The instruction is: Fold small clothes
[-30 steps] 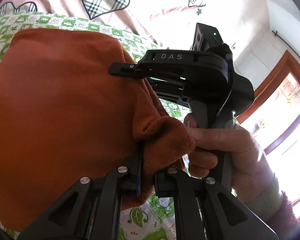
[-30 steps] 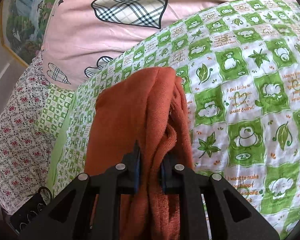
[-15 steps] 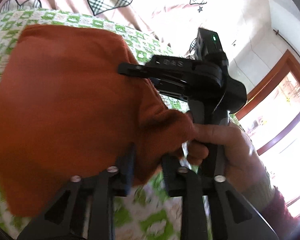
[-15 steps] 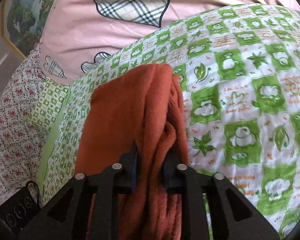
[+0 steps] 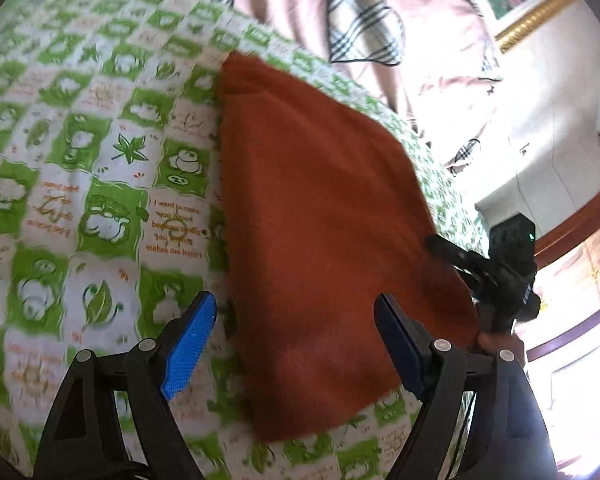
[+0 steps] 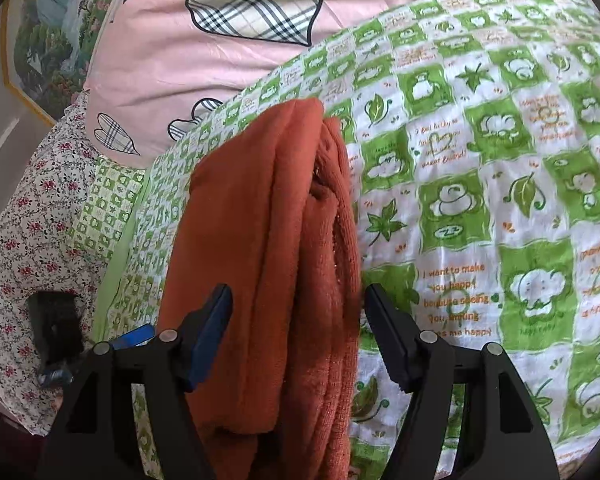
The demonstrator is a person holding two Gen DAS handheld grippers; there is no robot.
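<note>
1. Both tools were opening. The left tool [image 5: 294, 340] had its pads clear of the rust-orange garment [image 5: 320, 216]; the right tool [image 6: 298, 334] straddled the folded edge, pads apart from it.
2. Garment lay folded on the bed.
3. Advice: back each tool straight off so the layers aren't dragged.
4. Green-and-white printed quilt [image 6: 500, 184]; pink heart-print bedding [image 6: 204, 60] behind; framed picture [image 6: 40, 40] on wall.

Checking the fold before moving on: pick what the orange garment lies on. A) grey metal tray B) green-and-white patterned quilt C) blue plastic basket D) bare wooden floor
B: the folded orange garment lies flat on the green-and-white patterned quilt, which shows on both sides of it.
</note>
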